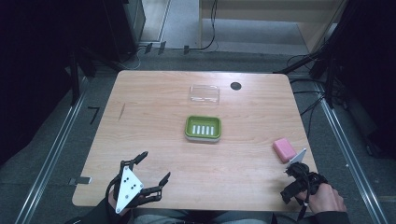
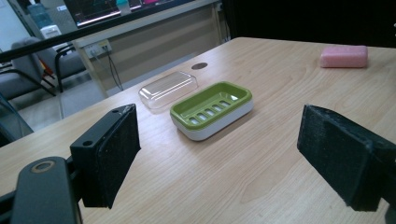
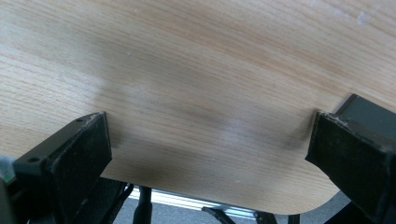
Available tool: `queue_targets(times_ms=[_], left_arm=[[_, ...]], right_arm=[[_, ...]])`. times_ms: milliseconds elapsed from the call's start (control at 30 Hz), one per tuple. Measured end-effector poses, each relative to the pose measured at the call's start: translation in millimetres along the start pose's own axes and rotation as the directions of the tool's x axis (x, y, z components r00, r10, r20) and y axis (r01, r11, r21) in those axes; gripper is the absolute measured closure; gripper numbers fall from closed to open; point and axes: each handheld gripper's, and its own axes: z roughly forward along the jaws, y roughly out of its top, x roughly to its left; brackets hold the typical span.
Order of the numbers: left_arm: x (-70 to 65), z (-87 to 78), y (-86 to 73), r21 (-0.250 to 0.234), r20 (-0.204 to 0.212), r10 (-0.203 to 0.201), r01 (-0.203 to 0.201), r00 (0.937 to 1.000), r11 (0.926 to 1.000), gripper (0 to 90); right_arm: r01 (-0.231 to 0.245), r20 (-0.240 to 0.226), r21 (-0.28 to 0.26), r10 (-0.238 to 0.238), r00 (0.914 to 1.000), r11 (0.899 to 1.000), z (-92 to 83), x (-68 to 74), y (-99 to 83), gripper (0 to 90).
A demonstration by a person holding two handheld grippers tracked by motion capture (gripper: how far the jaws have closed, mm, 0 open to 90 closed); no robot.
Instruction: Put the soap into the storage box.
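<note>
Right gripper [image 1: 293, 169]: jaws wide apart, nothing between them; in the right gripper view both pads [image 3: 84, 154] hang over bare wood at the table's near right corner. Left gripper [image 1: 150, 171]: jaws also spread, empty, parked at the near left edge, pointing toward the middle of the table [image 1: 154, 140].

Pink soap bar [image 1: 284, 150] lies flat near the right edge, just ahead of the right gripper, not touched. In the left gripper view it sits far off at the upper right [image 2: 344, 56]. Green soap dish [image 1: 203, 127] is mid-table, slotted tray up and empty; clear lid [image 1: 204, 94] lies apart just behind it, toward the far edge, near a small black disc [image 1: 236, 86].

Likely step: right gripper goes for the soap, then to the dish. To do it well:
- tip the gripper forward so the soap comes between the pads; right now they face the wood short of it.
- the bar sits at a slant to the table edge, so turn the wrist to match and close across the narrow sides.
- come down low, pads near the wood, grip mid-bar so it won't swing.
- soap may be slick; squeeze firm but don't dig in.
- carry it over the dish rim, set it along the slots.
- left gripper can steady the dish wall if it slides, later take the lid.
</note>
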Motion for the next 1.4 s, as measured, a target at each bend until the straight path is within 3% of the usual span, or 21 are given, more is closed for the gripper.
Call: queue_targets(times_ms=[467, 867, 1400], left_arm=[[-0.3, 0.6, 0.4, 0.002, 0.0, 0.004, -0.004, 1.0, 1.0, 13.6], [-0.9, 3.6, 1.1, 0.001, 0.01, 0.007, -0.007, 0.9999, 1.0, 13.6], [-1.5, 5.0, 1.4, 0.0, 0.014, 0.009, -0.009, 0.9999, 1.0, 13.6]], right_arm=[[0.029, 0.051, -0.036, -0.027, 0.9983, 0.999, -8.7, -0.1, 2.3, 0.0], [0.025, 0.054, -0.068, -0.022, 0.9983, 0.997, -17.3, -6.8, 5.8, 0.0], [0.067, 0.062, -0.113, -0.06, 0.9962, 0.991, -32.6, -8.6, 25.3, 0.0]])
